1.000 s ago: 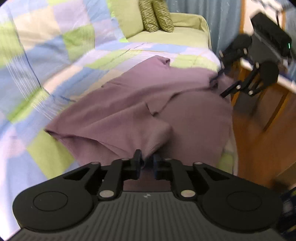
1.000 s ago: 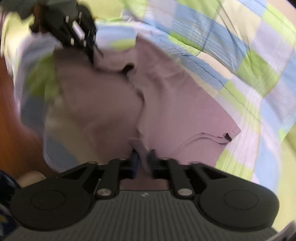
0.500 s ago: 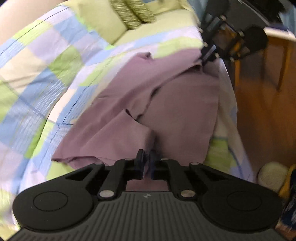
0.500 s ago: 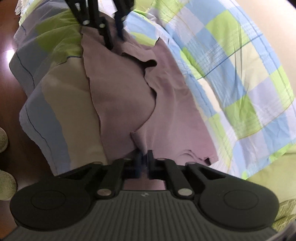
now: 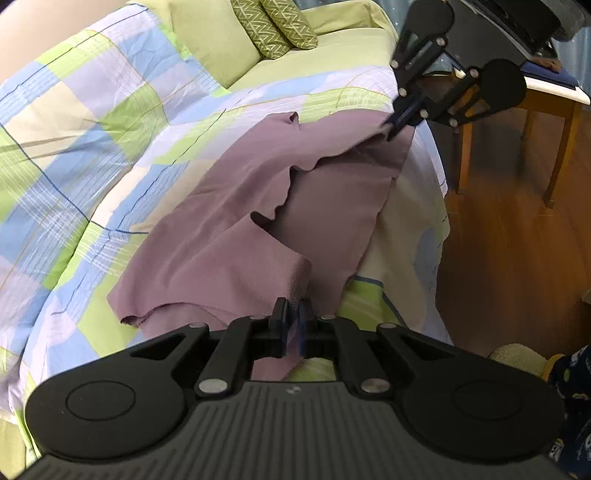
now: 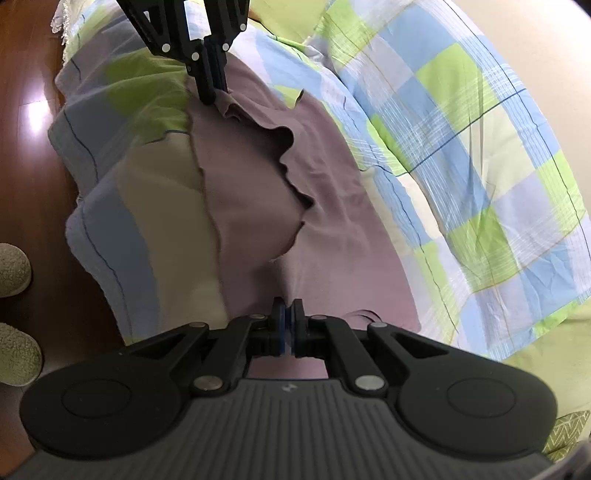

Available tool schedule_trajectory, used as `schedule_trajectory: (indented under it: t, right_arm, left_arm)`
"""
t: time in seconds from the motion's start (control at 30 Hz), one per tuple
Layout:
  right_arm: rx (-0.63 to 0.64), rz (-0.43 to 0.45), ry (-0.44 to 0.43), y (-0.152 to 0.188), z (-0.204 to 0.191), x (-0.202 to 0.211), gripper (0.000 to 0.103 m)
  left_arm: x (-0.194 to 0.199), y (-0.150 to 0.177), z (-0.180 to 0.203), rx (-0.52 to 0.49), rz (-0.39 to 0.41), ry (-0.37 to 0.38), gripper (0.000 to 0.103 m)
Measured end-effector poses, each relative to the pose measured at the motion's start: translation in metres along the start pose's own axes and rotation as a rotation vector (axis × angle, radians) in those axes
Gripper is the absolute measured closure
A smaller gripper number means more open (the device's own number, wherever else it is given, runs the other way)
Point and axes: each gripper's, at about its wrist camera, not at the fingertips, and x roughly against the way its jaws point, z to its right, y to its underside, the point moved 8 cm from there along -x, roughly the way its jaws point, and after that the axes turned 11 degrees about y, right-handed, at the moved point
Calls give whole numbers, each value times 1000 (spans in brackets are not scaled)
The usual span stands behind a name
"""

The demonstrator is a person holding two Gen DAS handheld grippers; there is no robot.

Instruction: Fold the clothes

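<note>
Pinching the same purple garment (image 5: 229, 229) from two ends, both of my grippers are pressed together on cloth. Through the left wrist camera, my left gripper (image 5: 291, 319) nips a near fold of the fabric between its blue pads, and far across the bed my right gripper (image 5: 400, 120) bites the opposite edge. The garment lies spread on the checked blue, green and white bedspread (image 5: 92, 147), its near side draping over the bed's edge.

Only this view gives me the head of the bed: a plain green pillow (image 5: 210, 40), two green patterned cushions (image 5: 275, 24) leaning on it, and to the right a wooden table (image 5: 550, 110) standing on the wooden floor (image 5: 517, 258). A fuzzy slipper (image 5: 517, 356) peeks in low right, beside a dark printed trouser leg (image 5: 572, 391).

Through the right wrist camera I see the reverse: my right gripper (image 6: 288, 319) clamped on the hem close by, my left one coming down from the top and gripping the far wavy edge. This view alone shows two fuzzy slippers (image 6: 14, 314) on the floor at left and glare on the boards. The left gripper's linkage hides the bedspread behind it.
</note>
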Motion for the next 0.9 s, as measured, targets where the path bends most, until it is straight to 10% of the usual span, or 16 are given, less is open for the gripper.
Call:
schedule_trajectory:
  t: [0.7,0.9]
  right_arm:
    - [47,-100,-94,6,-40,7,99]
    - [-408,-126,-70,-11,19,20,97]
  left_arm:
    - [17,10,14,-67,-17,4,99]
    - [38,-9,-12,93,61,-59,92]
